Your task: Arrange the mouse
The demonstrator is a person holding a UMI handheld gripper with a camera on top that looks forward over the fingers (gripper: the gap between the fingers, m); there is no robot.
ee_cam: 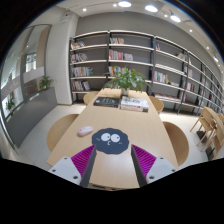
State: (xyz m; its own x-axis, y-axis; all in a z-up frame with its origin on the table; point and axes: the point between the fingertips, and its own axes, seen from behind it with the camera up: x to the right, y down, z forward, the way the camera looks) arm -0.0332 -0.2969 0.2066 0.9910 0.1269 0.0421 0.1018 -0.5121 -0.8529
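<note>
A small white mouse (84,130) lies on the light wooden table (140,125), to the left of and beyond a dark round mouse pad (110,141) with cartoon eyes. My gripper (112,165) is open and empty above the near edge of the table. Its magenta pads (82,160) stand wide apart, and the mouse pad lies just ahead of the fingers, partly between their tips. The mouse sits off the pad, ahead of the left finger.
A potted plant (126,79) and stacked books (133,101) sit at the table's far end. Wooden chairs (176,140) flank the table on both sides. Bookshelves (150,60) line the back wall. More chairs (208,124) stand at the right.
</note>
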